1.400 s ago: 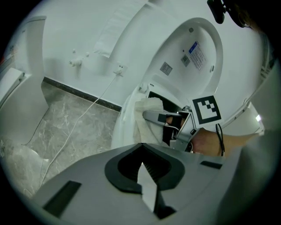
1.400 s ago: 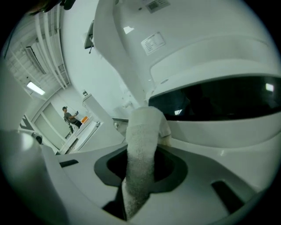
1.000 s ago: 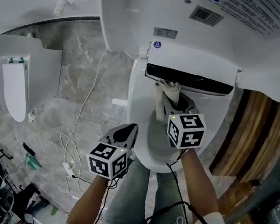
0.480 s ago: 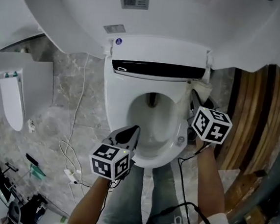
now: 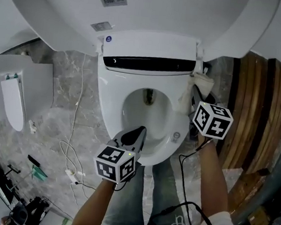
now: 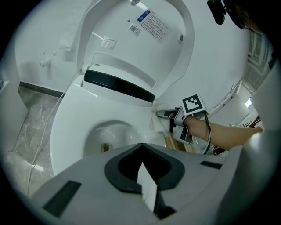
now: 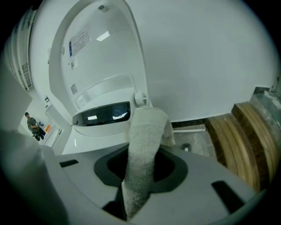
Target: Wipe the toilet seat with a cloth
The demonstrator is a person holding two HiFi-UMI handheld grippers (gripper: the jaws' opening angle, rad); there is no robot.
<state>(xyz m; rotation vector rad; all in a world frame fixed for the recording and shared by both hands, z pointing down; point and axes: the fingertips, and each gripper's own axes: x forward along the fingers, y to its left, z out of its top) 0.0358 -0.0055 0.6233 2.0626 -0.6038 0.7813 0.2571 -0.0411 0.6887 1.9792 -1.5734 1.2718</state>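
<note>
The right gripper (image 5: pixel 194 93) is clamped on a cloth (image 5: pixel 199 83), and its own view shows the grip plainly: the cloth (image 7: pixel 147 132) runs up between the two jaws of the right gripper (image 7: pixel 139 186) as a folded, off-white strip of nubbly towelling whose free end droops over beyond the tips. In the head view that end lies bunched against the rear right corner of the toilet seat (image 5: pixel 109 106), just under the hinge of the raised lid (image 5: pixel 140 15). The left gripper (image 5: pixel 138 132) has its jaws pressed together on nothing, which the left gripper view confirms (image 6: pixel 147 186); it hangs over the front rim of the seat, tips towards the bowl. That same view looks across the seat (image 6: pixel 70 127) and catches the right gripper (image 6: pixel 169 115) side-on with the cloth (image 6: pixel 159 124) touching the seat's edge, a contact the right gripper view hides behind the towelling. Only the head view shows the grey marbled floor (image 5: pixel 68 92) with a white cable (image 5: pixel 79 108) trailing over it, and both forearms: the right one (image 5: pixel 211 171) reaches up alongside the bowl with its gripper sloping downwards, beside wooden slats (image 5: pixel 259 106), while the left one (image 5: pixel 97 204) comes up from the lower edge, its gripper also sloping down.
</note>
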